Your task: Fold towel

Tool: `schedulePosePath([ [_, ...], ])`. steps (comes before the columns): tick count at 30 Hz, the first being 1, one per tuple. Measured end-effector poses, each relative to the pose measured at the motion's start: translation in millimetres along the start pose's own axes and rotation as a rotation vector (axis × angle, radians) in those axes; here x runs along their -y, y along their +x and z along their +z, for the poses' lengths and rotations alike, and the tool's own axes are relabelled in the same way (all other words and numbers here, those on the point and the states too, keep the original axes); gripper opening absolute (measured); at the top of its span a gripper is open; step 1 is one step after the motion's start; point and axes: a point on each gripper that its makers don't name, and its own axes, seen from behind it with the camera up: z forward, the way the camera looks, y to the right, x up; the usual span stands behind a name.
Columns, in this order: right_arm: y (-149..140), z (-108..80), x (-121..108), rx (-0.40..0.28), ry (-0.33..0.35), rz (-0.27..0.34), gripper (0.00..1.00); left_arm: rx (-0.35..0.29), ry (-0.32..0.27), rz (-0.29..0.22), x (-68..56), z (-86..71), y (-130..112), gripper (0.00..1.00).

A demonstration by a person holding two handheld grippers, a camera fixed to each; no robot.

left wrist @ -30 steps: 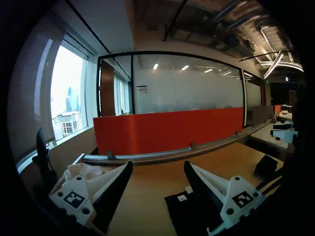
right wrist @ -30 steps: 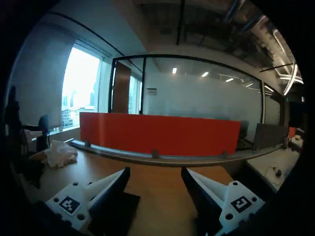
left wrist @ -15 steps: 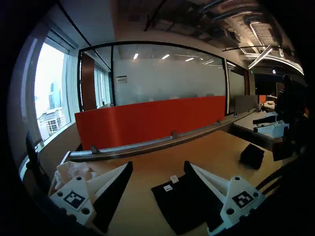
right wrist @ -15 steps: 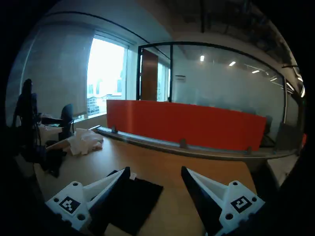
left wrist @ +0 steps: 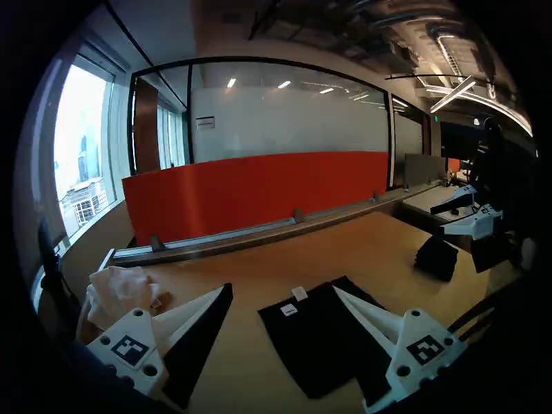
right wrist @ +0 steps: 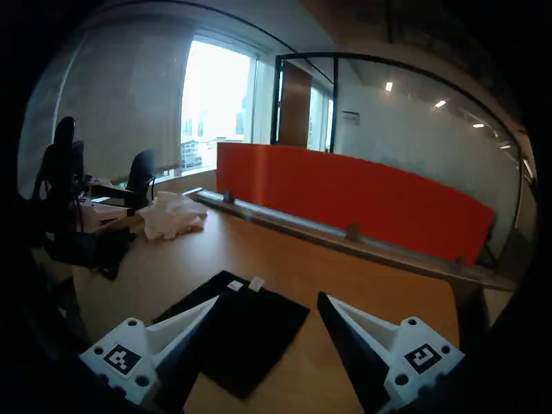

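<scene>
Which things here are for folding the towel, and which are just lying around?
For the job: black towel; left gripper and right gripper, both with jaws open.

Just lying about: white crumpled cloth; small black bundle; orange divider; office chair.

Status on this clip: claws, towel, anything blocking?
Left claw and right claw open, empty. Black towel flat on desk, not gripped. White cloth pile lies apart from it.

Matt blk cloth towel point(right wrist: 252, 324), smooth semi-gloss wood desk point(right wrist: 331, 265)
</scene>
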Motion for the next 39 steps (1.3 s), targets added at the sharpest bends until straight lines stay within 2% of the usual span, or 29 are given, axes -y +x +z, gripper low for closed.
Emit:
schedulePosePath([
  [11,-42,21.8,13,0.092,0.055,-0.020,1.00,0.082,-0.057,0.018,-5.3,9.6,-44,0.97],
  [20,-95,36.6,22,0.165,0.085,-0.050,1.00,0.136,-0.084,0.008,-14.4,15.9,-89,0.97],
  [31,-158,59.0,36,0.251,0.111,-0.074,1.00,0.208,-0.150,0.027,-39.4,29.5,-143,0.97],
  [39,-201,67.7,43,0.316,0.131,-0.106,1.00,0.263,-0.180,0.059,-49.6,41.5,-180,0.97],
])
